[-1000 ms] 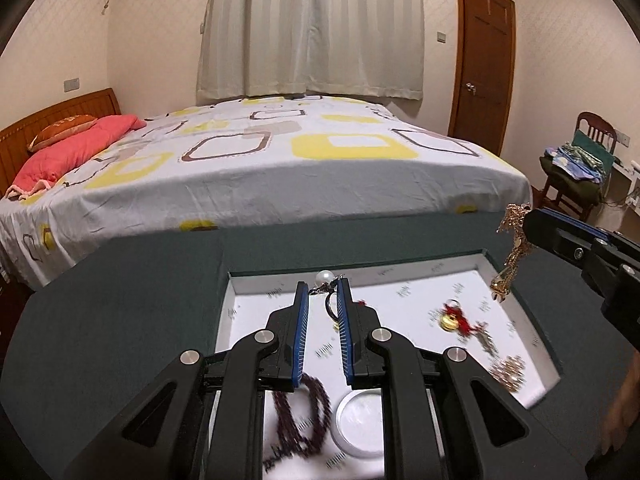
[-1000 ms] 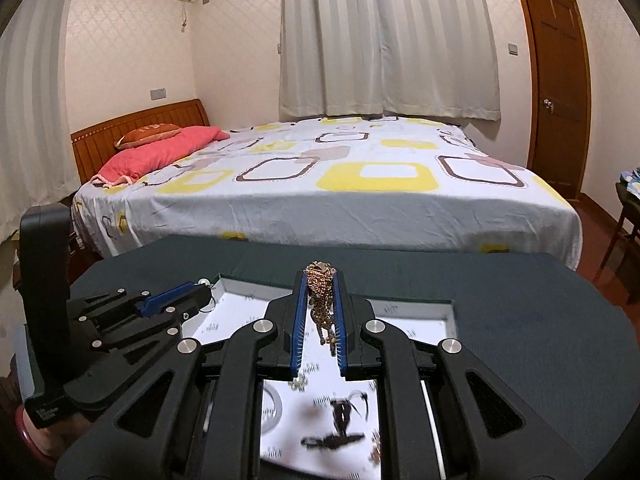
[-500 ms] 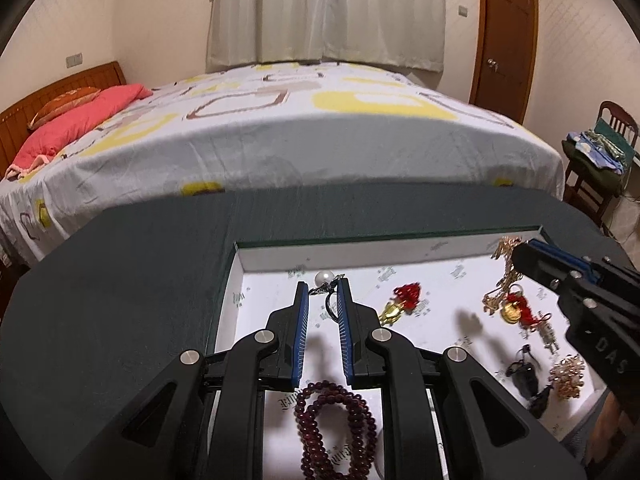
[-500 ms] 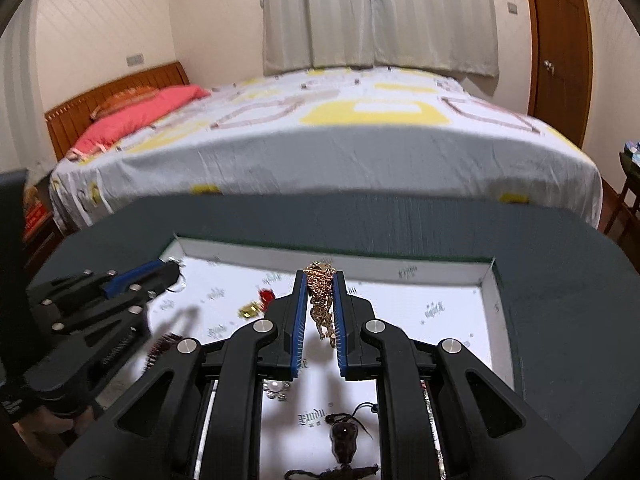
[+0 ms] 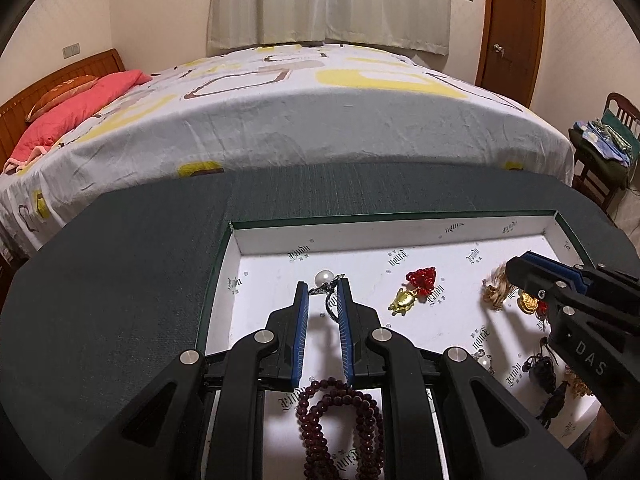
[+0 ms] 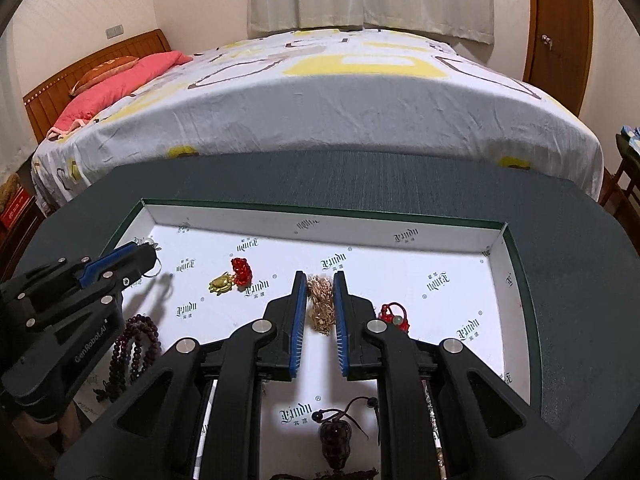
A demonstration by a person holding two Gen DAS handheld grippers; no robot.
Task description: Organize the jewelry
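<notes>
— Left gripper (image 5: 324, 292): what sits between the blue pads?

— Pearl pendant (image 5: 322, 279), pinched on its silver setting right at the fingertips. Jaws nearly together, clamped on it. Pearl itself pokes out just past the tips on the far side, dark loop hanging down between the pads. Held low over the far-left part of the white tray (image 5: 440, 236).

— And below it, nearer the camera?

— Dark red bead bracelet (image 5: 340, 420), lying on the tray floor under the gripper body, apart from the pads.

— Right gripper (image 6: 320, 284)?

— Jaws narrow, closed on a gold chain bundle (image 6: 320, 304). Bundle fills the gap from the tips back toward the middle of the pads, lower end drooping toward the tray. Seen from the left wrist, blurred at the tips; hard to say whether the chain already touches the floor.

— Neighbours on the tray?

— Gold charm with red knot (image 6: 234, 276), left of the right gripper and a little farther, well clear of both claws. Small red-corded charm (image 6: 394, 314), just right of the right finger, partly hidden behind it. Dark carved pendant on a cord (image 6: 336, 436), near edge, beneath the right gripper.

— Surroundings?

— Tray set in a dark green table (image 6: 360, 184), bed with patterned sheet (image 6: 360, 100) beyond the far edge.
</notes>
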